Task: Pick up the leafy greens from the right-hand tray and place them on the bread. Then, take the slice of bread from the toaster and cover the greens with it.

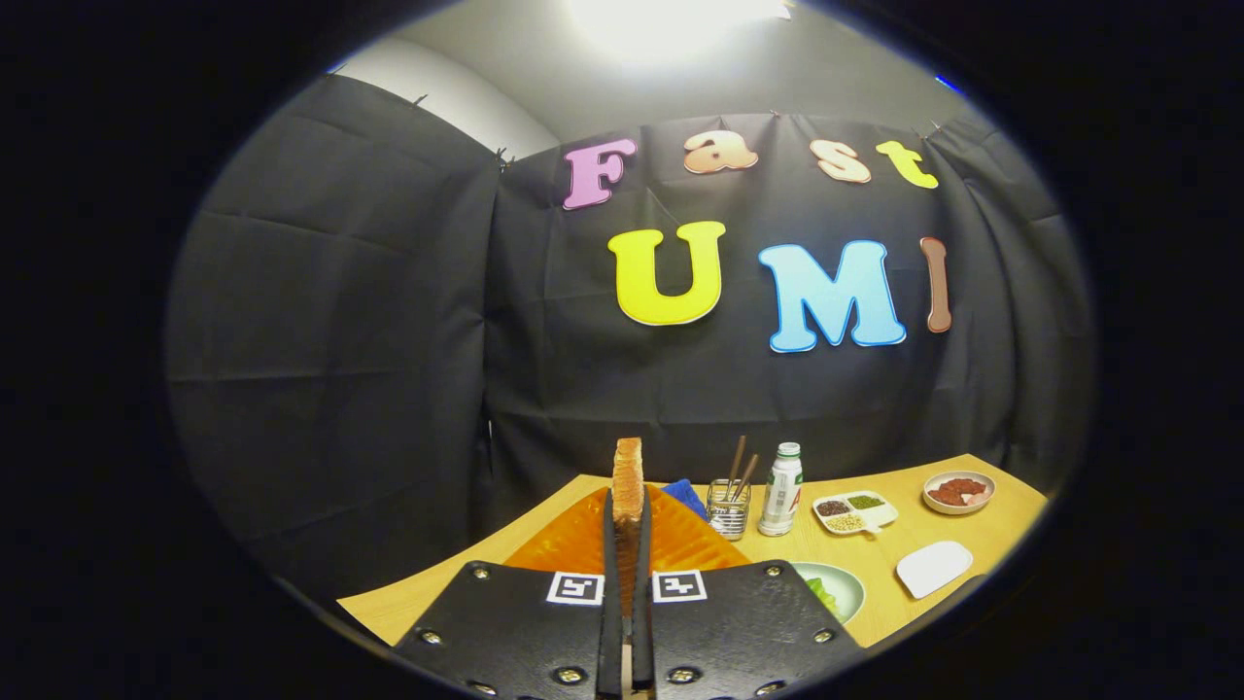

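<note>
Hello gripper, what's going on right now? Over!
Gripper shut on bread slice, held upright on edge above the orange mat. Greens on green plate, right of fingers. Nothing blocking.

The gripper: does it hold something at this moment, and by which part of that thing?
Yes. The gripper holds the slice of bread on edge, upright. Both fingers press on its flat faces at its lower part; the upper part stands free above them.

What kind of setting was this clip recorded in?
Likely a staged kitchen-table booth: black cloth wall behind a wooden table set with a bottle, chopstick holder and divided snack dish. The gripper has its jaws shut on a bread slice.
</note>
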`<act>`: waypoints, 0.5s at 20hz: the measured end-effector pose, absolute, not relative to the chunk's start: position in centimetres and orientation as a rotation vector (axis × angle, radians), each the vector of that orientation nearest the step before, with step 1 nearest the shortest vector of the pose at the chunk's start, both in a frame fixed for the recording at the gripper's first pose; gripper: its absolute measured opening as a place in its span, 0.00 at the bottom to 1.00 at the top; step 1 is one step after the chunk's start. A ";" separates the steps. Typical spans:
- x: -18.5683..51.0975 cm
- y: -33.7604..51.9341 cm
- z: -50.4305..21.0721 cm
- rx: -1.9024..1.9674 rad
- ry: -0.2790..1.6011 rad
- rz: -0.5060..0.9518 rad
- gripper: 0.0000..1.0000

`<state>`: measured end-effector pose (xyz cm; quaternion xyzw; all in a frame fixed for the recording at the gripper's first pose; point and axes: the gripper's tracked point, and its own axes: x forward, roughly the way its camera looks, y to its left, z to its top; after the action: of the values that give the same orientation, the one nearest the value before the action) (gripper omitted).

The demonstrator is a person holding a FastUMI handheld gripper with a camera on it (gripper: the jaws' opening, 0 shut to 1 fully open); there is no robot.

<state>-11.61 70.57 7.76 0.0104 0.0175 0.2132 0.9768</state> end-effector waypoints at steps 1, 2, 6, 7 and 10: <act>-11.5 70.0 8.0 0.023 0.033 0.426 0.04; -11.4 69.2 8.0 0.025 0.032 0.418 0.04; -10.0 66.1 8.5 0.039 0.021 0.376 0.04; -9.7 65.3 8.3 0.041 0.029 0.372 0.04; -8.6 62.7 7.4 0.038 0.050 0.341 0.04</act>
<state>-8.57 62.70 7.41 0.0190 0.0248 0.1698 0.9850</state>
